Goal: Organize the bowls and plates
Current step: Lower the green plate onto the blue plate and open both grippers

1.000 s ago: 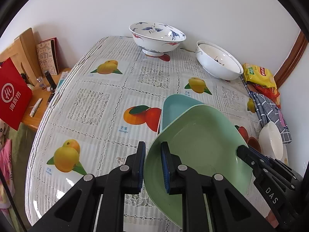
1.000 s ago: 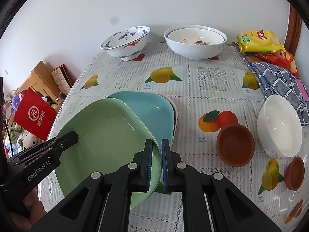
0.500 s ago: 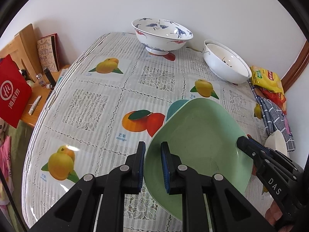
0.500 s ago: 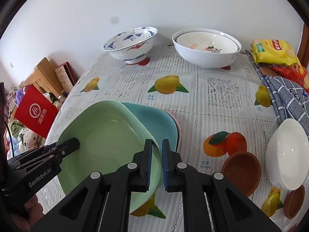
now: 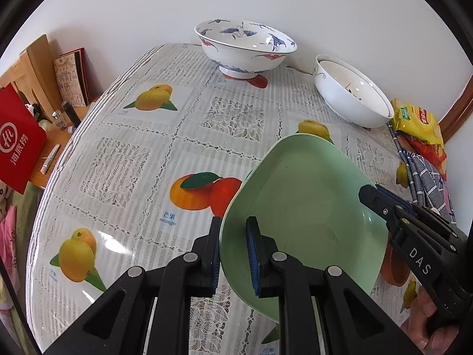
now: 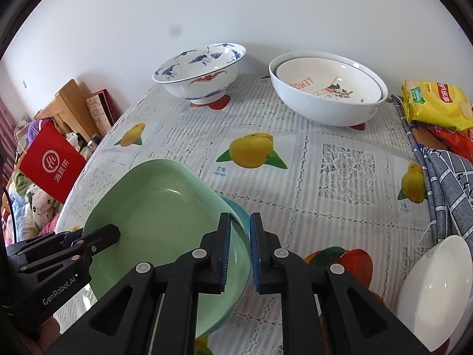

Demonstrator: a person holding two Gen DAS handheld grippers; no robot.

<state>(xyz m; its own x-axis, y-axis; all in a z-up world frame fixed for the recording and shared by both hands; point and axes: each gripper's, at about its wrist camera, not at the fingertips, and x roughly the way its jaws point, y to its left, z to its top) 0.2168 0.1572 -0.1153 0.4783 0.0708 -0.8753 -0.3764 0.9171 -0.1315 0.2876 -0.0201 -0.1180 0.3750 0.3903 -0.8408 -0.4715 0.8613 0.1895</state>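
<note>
A light green square plate point(image 5: 304, 207) is held between both grippers above the table. My left gripper point(image 5: 233, 251) is shut on its left rim. My right gripper point(image 6: 239, 251) is shut on its right rim and also shows in the left wrist view point(image 5: 384, 204). The green plate also shows in the right wrist view point(image 6: 153, 207), with a teal plate's edge point(image 6: 236, 207) just under it. A blue-patterned bowl point(image 5: 245, 47) and nested white bowls point(image 5: 351, 97) stand at the back.
A white bowl point(image 6: 434, 290) lies tilted at the right, near a brown dish point(image 5: 390, 269). Snack bags point(image 6: 437, 103) and a checked cloth point(image 6: 449, 183) lie at the right edge. A red bag point(image 5: 17, 142) and wooden shelf stand beyond the table's left edge point(image 5: 74, 136).
Both grippers have carried the green plate forward over the teal plate, now almost covered. The back bowls look nearer.
</note>
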